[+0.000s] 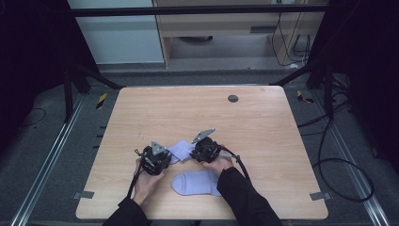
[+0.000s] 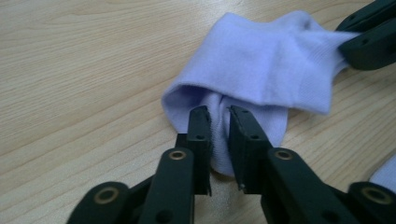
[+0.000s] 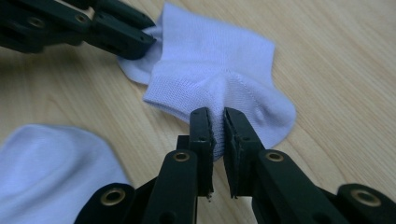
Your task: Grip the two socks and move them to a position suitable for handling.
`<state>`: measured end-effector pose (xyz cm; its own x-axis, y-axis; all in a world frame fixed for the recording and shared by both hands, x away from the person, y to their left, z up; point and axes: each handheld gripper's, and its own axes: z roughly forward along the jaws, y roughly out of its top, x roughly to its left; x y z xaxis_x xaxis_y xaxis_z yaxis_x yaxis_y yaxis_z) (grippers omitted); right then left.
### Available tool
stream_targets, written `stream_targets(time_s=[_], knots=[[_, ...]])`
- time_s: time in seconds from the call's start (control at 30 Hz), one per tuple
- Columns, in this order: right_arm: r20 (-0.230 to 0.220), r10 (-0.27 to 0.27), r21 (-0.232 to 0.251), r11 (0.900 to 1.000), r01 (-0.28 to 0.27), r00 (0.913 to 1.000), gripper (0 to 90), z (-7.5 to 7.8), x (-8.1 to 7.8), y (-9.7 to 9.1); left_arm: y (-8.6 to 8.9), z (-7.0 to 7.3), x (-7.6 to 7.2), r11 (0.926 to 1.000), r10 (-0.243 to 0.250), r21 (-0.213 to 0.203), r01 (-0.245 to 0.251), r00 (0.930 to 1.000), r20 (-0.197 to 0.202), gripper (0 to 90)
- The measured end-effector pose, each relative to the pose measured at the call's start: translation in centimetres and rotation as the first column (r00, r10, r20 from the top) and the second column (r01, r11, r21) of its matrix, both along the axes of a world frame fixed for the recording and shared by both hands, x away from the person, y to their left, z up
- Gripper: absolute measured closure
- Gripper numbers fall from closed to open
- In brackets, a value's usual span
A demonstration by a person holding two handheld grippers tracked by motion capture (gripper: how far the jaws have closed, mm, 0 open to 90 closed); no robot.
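So we've got the left gripper (image 2: 218, 116) and right gripper (image 3: 216, 119) each pinching an opposite edge of a folded lilac sock (image 1: 182, 149) mid-table (image 1: 263, 141) — looks approx. halfway. Second sock (image 1: 197, 183) lies flat nearer us, untouched; prob. pairing w/ it is left.

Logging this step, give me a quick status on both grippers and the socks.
Left gripper and right gripper each shut on folded pale lilac sock. Second pale lilac sock flat nearby. Nothing in the way.

Wooden table (image 1: 263, 141) on grey floor (image 1: 42, 155), dark frame, cables (image 1: 339, 165)
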<state>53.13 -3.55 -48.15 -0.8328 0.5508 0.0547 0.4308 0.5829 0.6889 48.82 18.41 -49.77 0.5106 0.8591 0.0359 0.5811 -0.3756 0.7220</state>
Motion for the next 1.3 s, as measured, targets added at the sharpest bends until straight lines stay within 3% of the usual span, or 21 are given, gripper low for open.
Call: stream_targets(time_s=[0.2, 0.43, 0.6, 0.8, 1.0, 1.23, 1.3], knots=[[0.0, -0.028, 0.071, 0.9971, 0.028, 0.9996, 82.5, 1.6, -0.9, -1.4, -0.1, 0.2, -0.2, 0.9996, -0.027, 0.003, 0.027, 0.9996, -0.01, 85.4], [0.006, -0.087, 0.14, 0.9865, 0.085, 0.9962, 82.4, 3.4, -2.0, -3.1, -1.0, 1.1, -0.9, 0.9913, -0.131, 0.001, 0.131, 0.9912, 0.016, 86.2], [-0.023, -0.176, 0.159, 0.9712, 0.178, 0.9841, 82.3, 3.2, -1.5, -4.1, -1.3, 1.0, -0.9, 0.9846, -0.175, 0.013, 0.175, 0.9846, 0.006, 86.3], [-0.055, -0.267, 0.143, 0.9515, 0.272, 0.9621, 81.2, 1.3, 0.3, -4.4, -1.7, 0.7, -0.8, 0.9802, -0.196, 0.031, 0.196, 0.9806, -0.004, 86.2], [-0.04, -0.265, 0.15, 0.9516, 0.268, 0.9633, 81.5, 0.8, 0.7, -4.3, -1.6, 0.7, -0.8, 0.9799, -0.198, 0.028, 0.198, 0.9803, -0.003, 86.2], [-0.041, -0.236, 0.225, 0.9444, 0.239, 0.9708, 81.6, 2.9, -0.4, -4.8, -2.0, 1.1, -1.0, 0.9716, -0.236, 0.015, 0.236, 0.9717, 0.004, 86.3], [-0.048, -0.236, 0.226, 0.9439, 0.241, 0.9705, 81.2, 3.1, -0.4, -4.9, -2.1, 1.2, -1.0, 0.9679, -0.251, 0.016, 0.251, 0.968, 0.001, 86.3]])
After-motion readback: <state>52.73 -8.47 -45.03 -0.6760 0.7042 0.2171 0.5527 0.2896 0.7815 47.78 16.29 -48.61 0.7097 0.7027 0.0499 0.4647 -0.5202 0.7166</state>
